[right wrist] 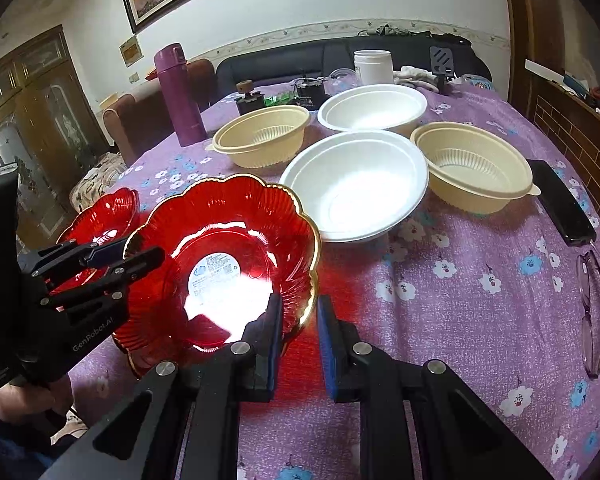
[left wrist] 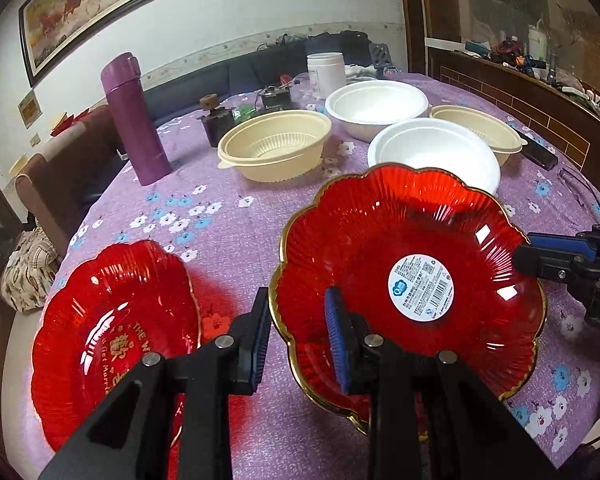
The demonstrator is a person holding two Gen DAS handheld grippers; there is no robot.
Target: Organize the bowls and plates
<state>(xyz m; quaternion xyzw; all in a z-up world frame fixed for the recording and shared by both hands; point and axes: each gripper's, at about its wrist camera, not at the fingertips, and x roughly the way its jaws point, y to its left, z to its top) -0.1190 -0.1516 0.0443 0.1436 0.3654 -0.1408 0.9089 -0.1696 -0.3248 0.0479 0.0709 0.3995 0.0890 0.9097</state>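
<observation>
A red gold-rimmed plate (left wrist: 400,240) with a round white label is tilted above the purple tablecloth. My left gripper (left wrist: 300,336) straddles its left rim, jaws apart and not clamped; it also shows in the right wrist view (right wrist: 134,258). My right gripper (right wrist: 299,332) straddles the plate's right rim (right wrist: 236,240), jaws slightly apart; it shows at the right edge of the left wrist view (left wrist: 540,256). A second red plate (left wrist: 112,332) with gold lettering lies flat to the left. Two white bowls (right wrist: 356,184) (right wrist: 374,106) and two cream bowls (right wrist: 262,136) (right wrist: 474,166) stand behind.
A purple flask (left wrist: 134,120) stands at the back left. A white jar (right wrist: 373,67) and small gadgets sit at the far edge. A black remote (right wrist: 560,204) and glasses (right wrist: 596,308) lie at the right. The table edge curves close on the left.
</observation>
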